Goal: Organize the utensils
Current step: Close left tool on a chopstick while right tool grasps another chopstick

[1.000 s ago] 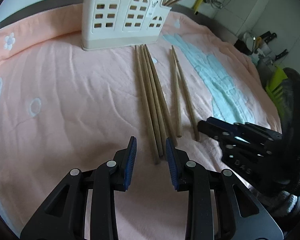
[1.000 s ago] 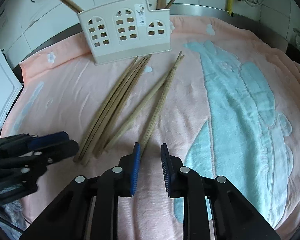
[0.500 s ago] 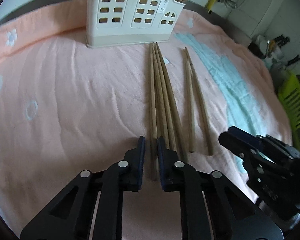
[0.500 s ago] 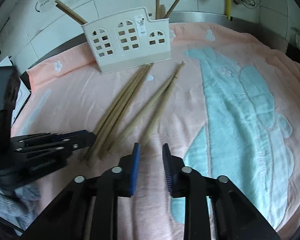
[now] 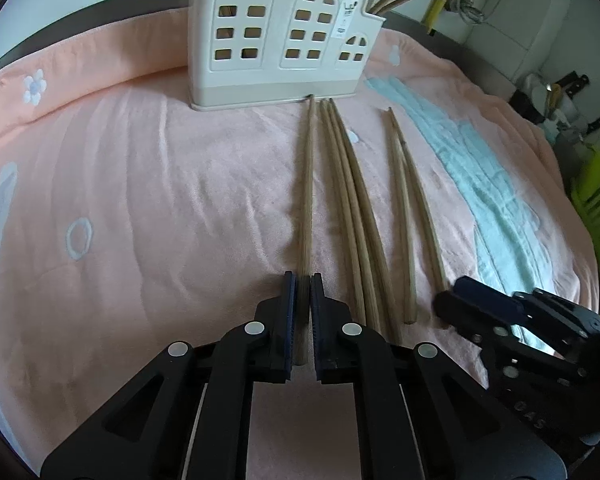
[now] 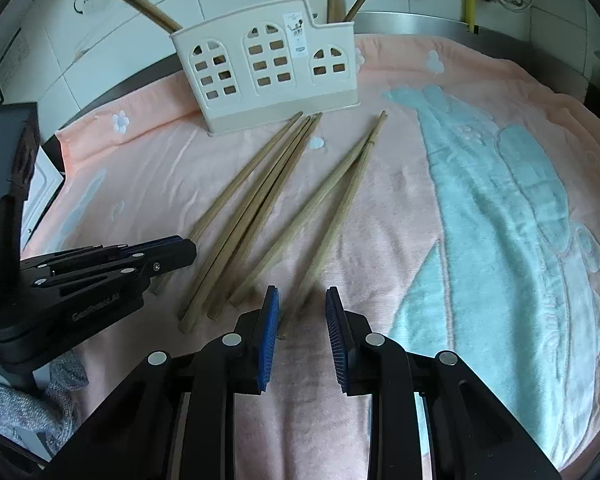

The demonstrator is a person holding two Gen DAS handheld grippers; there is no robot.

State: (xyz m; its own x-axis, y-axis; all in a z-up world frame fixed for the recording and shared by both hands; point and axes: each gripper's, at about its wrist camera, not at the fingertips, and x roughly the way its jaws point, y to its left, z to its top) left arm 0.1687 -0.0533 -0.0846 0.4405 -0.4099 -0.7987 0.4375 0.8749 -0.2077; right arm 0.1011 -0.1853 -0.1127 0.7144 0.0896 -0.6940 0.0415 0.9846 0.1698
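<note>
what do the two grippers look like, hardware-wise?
Both match: left gripper and right gripper are black plastic two-finger units with triangular cut-outs in the linkage arms, round silver pivot rivets and ribbed blue pads lining the jaws. Faint embossed lettering on the bodies, unreadable. No cables visible. Grey knit sleeve behind the left one.

The near end of one chopstick (image 5: 307,200) is hidden between the left gripper (image 5: 303,280) pads. The holder (image 5: 284,36) top is cut off; its contents barely show.

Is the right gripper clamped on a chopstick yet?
No: the right gripper stands open, with the rightmost chopstick ending just ahead of its pads.
</note>
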